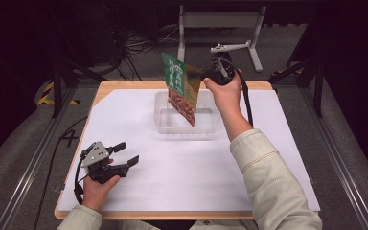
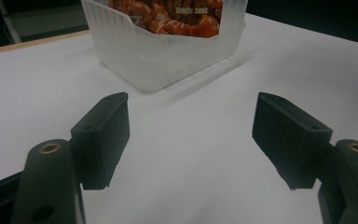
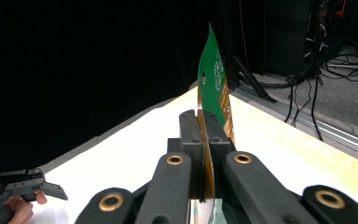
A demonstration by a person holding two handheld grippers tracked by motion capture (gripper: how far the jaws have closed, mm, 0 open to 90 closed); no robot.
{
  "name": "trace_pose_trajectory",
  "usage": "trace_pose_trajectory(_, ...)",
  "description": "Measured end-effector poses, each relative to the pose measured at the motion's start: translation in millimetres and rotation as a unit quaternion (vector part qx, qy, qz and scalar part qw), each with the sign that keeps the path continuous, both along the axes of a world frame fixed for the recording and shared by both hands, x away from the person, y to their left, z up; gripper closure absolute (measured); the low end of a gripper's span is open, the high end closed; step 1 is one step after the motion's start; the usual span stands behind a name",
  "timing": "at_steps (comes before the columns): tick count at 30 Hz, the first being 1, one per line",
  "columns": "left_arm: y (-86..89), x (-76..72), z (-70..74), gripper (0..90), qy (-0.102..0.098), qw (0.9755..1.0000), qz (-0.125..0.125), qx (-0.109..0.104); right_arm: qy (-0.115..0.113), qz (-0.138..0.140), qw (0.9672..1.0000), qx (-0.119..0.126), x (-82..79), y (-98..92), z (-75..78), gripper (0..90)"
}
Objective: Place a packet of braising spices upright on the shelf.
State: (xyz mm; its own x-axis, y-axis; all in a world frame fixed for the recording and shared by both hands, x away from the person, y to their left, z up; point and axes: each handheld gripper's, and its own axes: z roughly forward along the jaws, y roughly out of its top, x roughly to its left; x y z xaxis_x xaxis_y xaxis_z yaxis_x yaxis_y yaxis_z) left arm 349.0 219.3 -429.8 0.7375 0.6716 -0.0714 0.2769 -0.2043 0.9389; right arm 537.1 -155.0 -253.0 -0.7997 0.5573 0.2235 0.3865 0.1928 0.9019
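My right gripper (image 1: 206,74) has its jaws squeezed tight on one edge of the snack bag (image 1: 182,88), and the bag hangs in the air with its bottom end dipping into the clear tub (image 1: 165,125) in the middle of the counter (image 1: 268,158). I think the bag is light, thin and slippery, so a pinch on the flat edge seam looks safest. My left gripper (image 1: 124,153) rests low over the near left of the counter, jaws wide apart, holding nothing. The tub's cloudy wall blurs the bag's bottom, so I cannot tell if it touches the floor of the tub.
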Motion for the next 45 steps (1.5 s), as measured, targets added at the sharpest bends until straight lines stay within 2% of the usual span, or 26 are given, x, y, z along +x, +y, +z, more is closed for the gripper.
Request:
trace_pose_trajectory(28, -0.8, -0.6, 0.1, 28.3, 0.001, 1.0000, 0.000, -0.004, 0.017, -0.006, 0.9998, -0.009, 2.7, 5.3, -26.6, 89.9)
trace_pose_trajectory(40, -1.4, -0.1, 0.2, 28.3, -0.001, 1.0000, -0.001, 0.001, 0.019, 0.002, 0.9998, -0.004, -3.3, -0.9, -33.9, 89.8)
trace_pose_trajectory(45, -2.2, -0.1, 0.1, 28.2, 0.001, 1.0000, -0.002, 0.002, 0.016, -0.003, 0.9999, -0.006, -5.6, -4.2, -35.5, 89.8)
